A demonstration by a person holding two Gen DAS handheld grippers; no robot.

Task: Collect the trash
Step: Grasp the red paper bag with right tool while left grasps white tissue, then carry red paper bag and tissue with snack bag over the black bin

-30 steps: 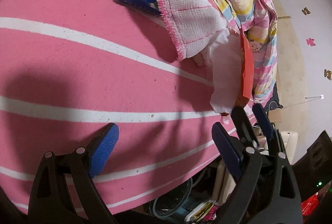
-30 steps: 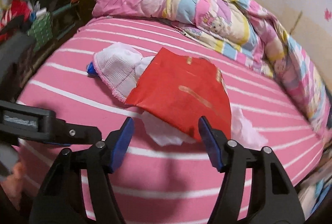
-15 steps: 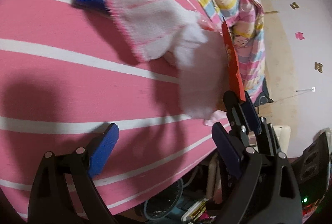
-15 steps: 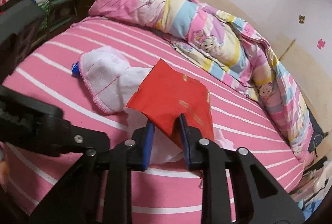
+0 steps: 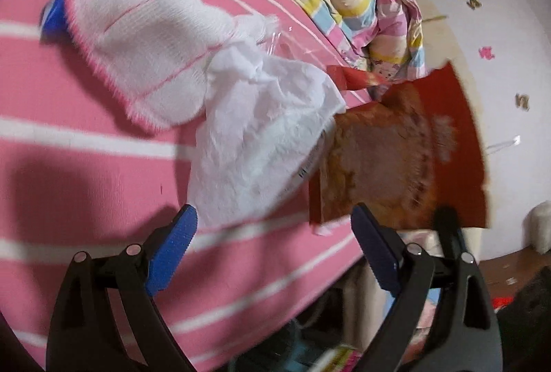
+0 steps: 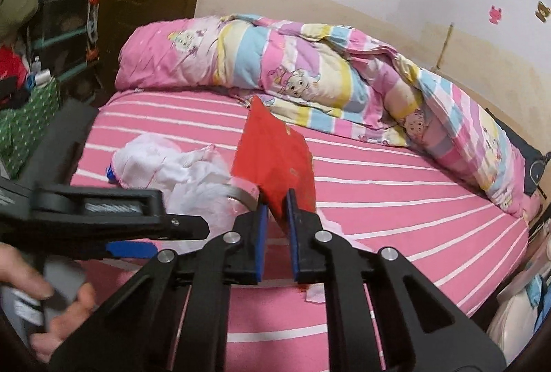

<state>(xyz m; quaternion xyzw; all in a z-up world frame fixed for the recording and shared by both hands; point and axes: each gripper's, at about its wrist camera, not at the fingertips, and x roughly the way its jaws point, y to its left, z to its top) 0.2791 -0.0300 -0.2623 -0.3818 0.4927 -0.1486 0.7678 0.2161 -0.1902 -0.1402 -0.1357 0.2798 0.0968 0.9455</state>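
Our right claw [image 6: 275, 200] has just been closing and now pinches the red wrapper [image 6: 275, 158] by its near corner, long axis pointing up and away over the pink striped bed [image 6: 396, 200]. Our left claw [image 5: 272, 241] gapes wide near the white tissue [image 5: 261, 131]. A cartoon quilt [image 6: 310, 76] lines the far wall.

left tongs [image 5: 273, 246]: black triangular cut-out arms, ribbed blue pads, silver rivets at the pivots | right tongs [image 6: 275, 205]: same black frame, flat blue pads, round silver rivets | hand [image 6: 44, 310]: bare fingers on a grey handle with a white label
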